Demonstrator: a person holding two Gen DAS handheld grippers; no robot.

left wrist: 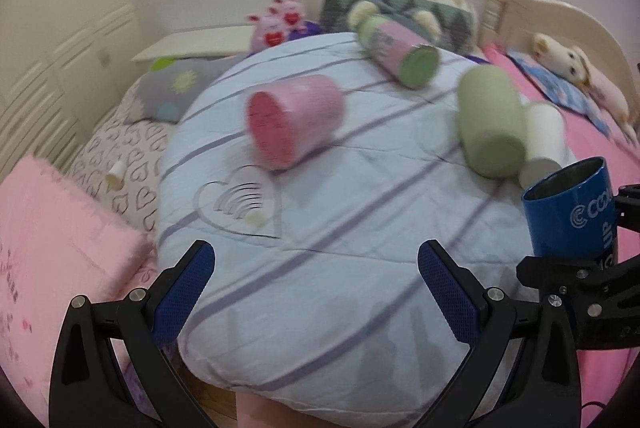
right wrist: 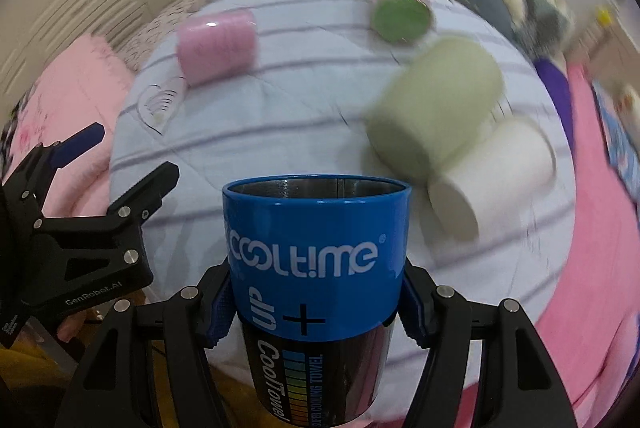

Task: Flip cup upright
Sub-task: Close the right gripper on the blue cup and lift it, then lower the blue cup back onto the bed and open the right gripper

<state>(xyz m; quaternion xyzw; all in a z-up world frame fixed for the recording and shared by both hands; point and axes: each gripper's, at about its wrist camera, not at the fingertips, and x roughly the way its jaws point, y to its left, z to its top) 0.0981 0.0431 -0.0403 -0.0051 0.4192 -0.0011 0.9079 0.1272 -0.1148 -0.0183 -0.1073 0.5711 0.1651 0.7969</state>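
Note:
My right gripper [right wrist: 316, 308] is shut on a blue "Cooltime" cup [right wrist: 316, 248] with a metal inside and holds it with the mouth up, above the near edge of a pale blue quilt [right wrist: 280, 116]. The same cup [left wrist: 572, 212] shows at the right edge of the left wrist view, held by the right gripper [left wrist: 580, 268]. My left gripper [left wrist: 316, 276] is open and empty above the quilt [left wrist: 340, 228]; it also shows at the left of the right wrist view [right wrist: 120, 164].
On the quilt lie a pink cup [left wrist: 292, 120], a green cup [left wrist: 488, 120], a white cup [left wrist: 542, 144] and a pink-and-green tube [left wrist: 396, 48], all on their sides. Pillows, plush toys [left wrist: 276, 22] and a headboard [left wrist: 548, 16] lie behind. A pink cushion [left wrist: 52, 240] sits at left.

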